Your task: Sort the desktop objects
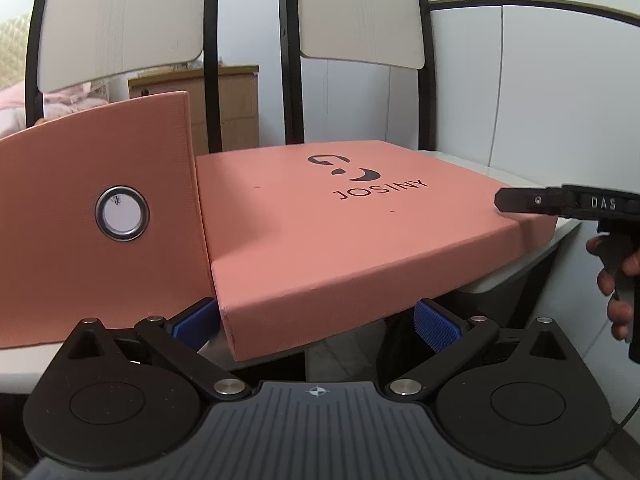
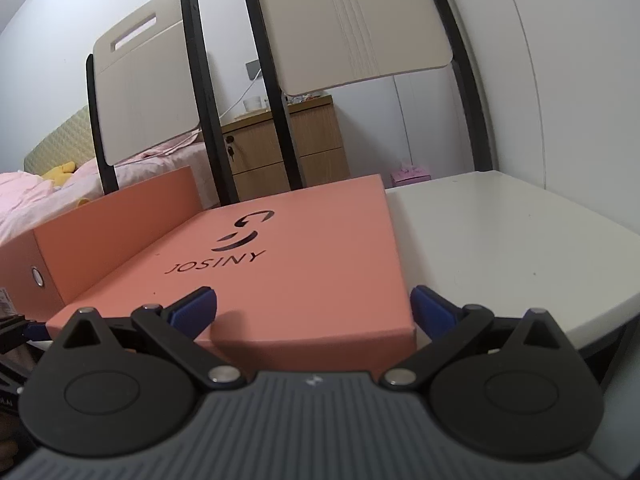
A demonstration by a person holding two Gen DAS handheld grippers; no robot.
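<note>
A salmon-pink box lid point(image 1: 320, 216) printed JOSINY lies flat on the white table, its near corner overhanging the table edge. It also shows in the right wrist view point(image 2: 288, 264). Beside it on the left stands the matching pink box point(image 1: 92, 216) with a metal-ringed hole; it shows in the right wrist view point(image 2: 100, 236) too. My left gripper point(image 1: 316, 320) is open, its blue pads straddling the lid's near corner. My right gripper point(image 2: 314, 308) is open around the lid's other near corner, and its finger point(image 1: 532, 200) reaches the lid's right edge.
The white table point(image 2: 500, 248) extends to the right of the lid. Two chairs with cream backs point(image 2: 344, 24) stand behind the table. A wooden cabinet point(image 2: 316, 148) and a bed with pink bedding point(image 2: 36, 196) are farther back.
</note>
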